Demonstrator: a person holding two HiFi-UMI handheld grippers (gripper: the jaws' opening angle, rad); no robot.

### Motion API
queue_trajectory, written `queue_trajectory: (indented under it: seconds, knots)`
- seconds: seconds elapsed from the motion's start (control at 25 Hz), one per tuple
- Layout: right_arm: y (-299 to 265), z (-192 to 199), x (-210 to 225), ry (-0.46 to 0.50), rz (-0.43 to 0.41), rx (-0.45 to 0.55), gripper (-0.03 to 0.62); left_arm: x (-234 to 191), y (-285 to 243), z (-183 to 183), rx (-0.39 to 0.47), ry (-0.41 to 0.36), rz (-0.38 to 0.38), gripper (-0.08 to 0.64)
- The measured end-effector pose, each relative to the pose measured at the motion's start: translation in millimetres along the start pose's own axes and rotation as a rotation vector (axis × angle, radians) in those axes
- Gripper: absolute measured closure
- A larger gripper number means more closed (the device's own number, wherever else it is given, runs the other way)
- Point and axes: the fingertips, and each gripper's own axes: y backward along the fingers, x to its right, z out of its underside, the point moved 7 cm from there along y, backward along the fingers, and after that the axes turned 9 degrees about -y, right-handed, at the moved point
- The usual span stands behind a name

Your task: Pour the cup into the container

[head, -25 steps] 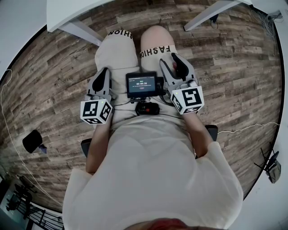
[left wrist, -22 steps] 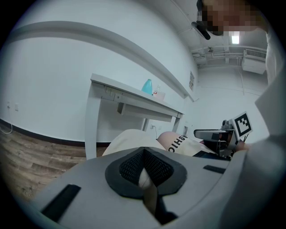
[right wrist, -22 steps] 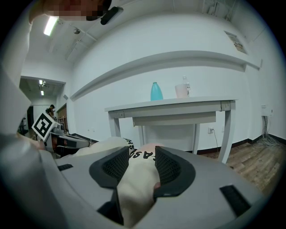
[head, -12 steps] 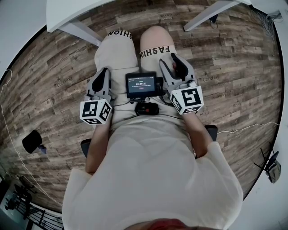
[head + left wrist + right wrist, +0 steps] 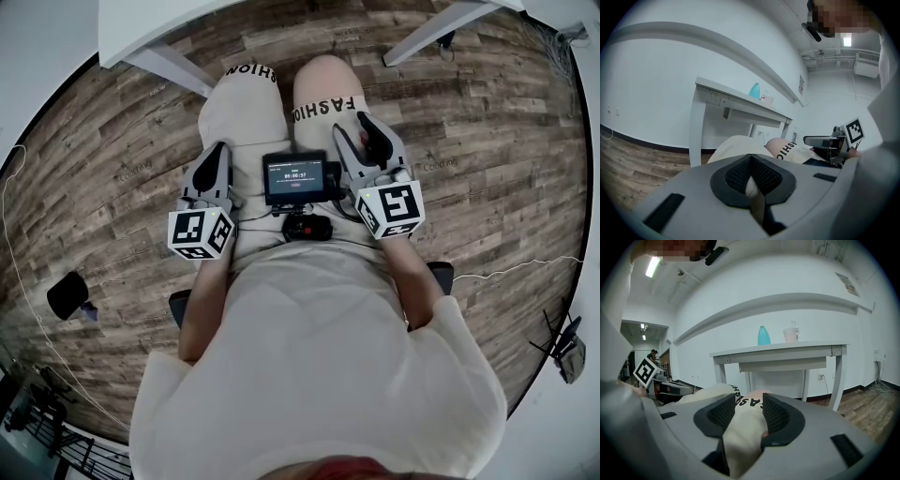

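A teal cup (image 5: pixel 762 335) and a clear container (image 5: pixel 791 332) stand side by side on a white table (image 5: pixel 787 350), well beyond both grippers. The left gripper view shows the same teal cup (image 5: pixel 754 90) next to the container (image 5: pixel 767 99). I sit with both grippers resting on my thighs. My left gripper (image 5: pixel 217 153) (image 5: pixel 750 160) is shut with nothing in it. My right gripper (image 5: pixel 363 128) (image 5: pixel 747 401) stands open; only my thigh shows through the gap between its pads.
A small screen (image 5: pixel 294 176) on a black mount sits on my lap between the grippers. The white table's edge (image 5: pixel 150 28) and legs (image 5: pixel 171 67) lie ahead over a wood-plank floor (image 5: pixel 478 122). Cables run along the floor at both sides.
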Motion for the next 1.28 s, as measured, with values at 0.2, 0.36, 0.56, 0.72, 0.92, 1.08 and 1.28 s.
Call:
queue_trajectory:
  seconds: [0.2, 0.36, 0.56, 0.72, 0.92, 1.08, 1.28]
  knots:
    - [0.1, 0.1, 0.0, -0.002, 0.0, 0.001, 0.407, -0.2, 0.1, 0.3, 0.0, 0.002, 0.0, 0.551]
    - [-0.1, 0.4, 0.2, -0.003, 0.0, 0.0, 0.407, -0.3, 0.0, 0.4, 0.001, 0.004, 0.0, 0.551]
    - [0.2, -0.2, 0.1, 0.002, -0.001, -0.001, 0.407, -0.3, 0.1, -0.1, 0.002, 0.007, 0.001, 0.551]
    - [0.3, 0.2, 0.1, 0.002, -0.001, 0.0, 0.407, -0.2, 0.1, 0.3, 0.002, 0.008, 0.001, 0.551]
    - [0.6, -0.5, 0.3, 0.003, -0.001, 0.002, 0.407, -0.1, 0.1, -0.1, 0.003, 0.01, 0.001, 0.551]
    - [1.3, -0.3, -0.4, 0.007, 0.002, 0.004, 0.407, -0.1, 0.5, 0.0, 0.003, 0.01, 0.002, 0.551]
    - [0.5, -0.9, -1.8, 0.023, 0.009, 0.001, 0.407, -0.7, 0.3, -0.3, 0.004, 0.013, 0.001, 0.551]
